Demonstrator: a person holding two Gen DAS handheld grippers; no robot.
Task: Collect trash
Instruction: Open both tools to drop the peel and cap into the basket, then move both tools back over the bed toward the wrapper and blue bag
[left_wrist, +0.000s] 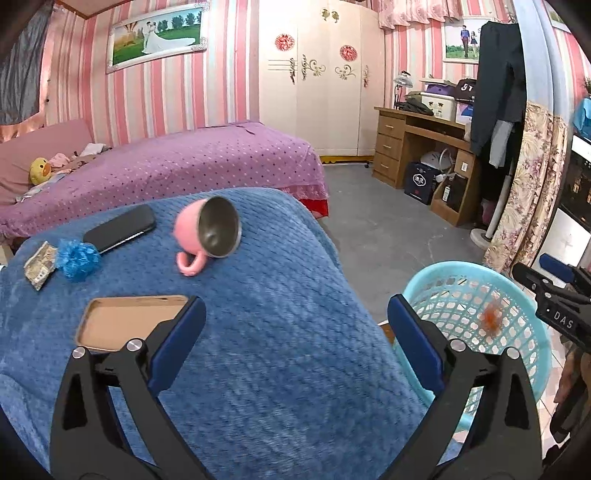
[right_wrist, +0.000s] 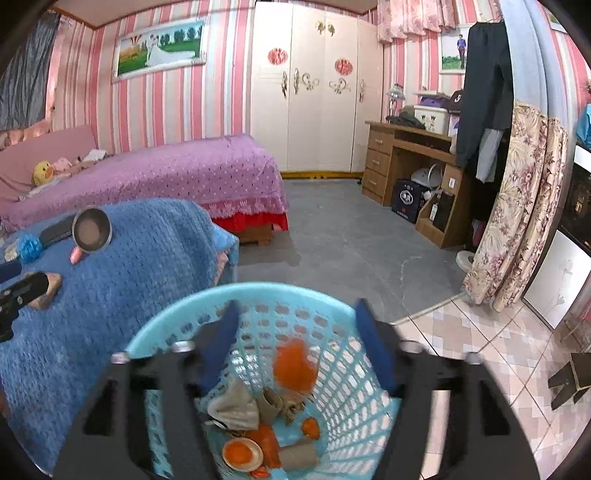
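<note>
My right gripper (right_wrist: 296, 309) stands open over the teal mesh basket (right_wrist: 207, 299). A blurred orange scrap (right_wrist: 295, 365) is below its fingers inside the basket, touching neither pad. Orange peels, a paper tube and a crumpled tissue lie at the bottom. My left gripper (left_wrist: 295, 306) is open and empty over the blue blanket (left_wrist: 277, 350). On the blanket's far left lie a crumpled blue ball (left_wrist: 78, 259) and a crinkled wrapper (left_wrist: 40, 264). The basket (left_wrist: 524, 295) stands to the blanket's right, with the orange scrap (left_wrist: 491, 319) blurred inside it.
A pink cup (left_wrist: 207, 236) lies on its side on the blanket, beside a black phone (left_wrist: 120, 228) and a tan phone case (left_wrist: 129, 321). Behind are a purple bed (left_wrist: 184, 162), a white wardrobe (left_wrist: 317, 92) and a wooden desk (left_wrist: 413, 147). Grey floor lies beyond the basket.
</note>
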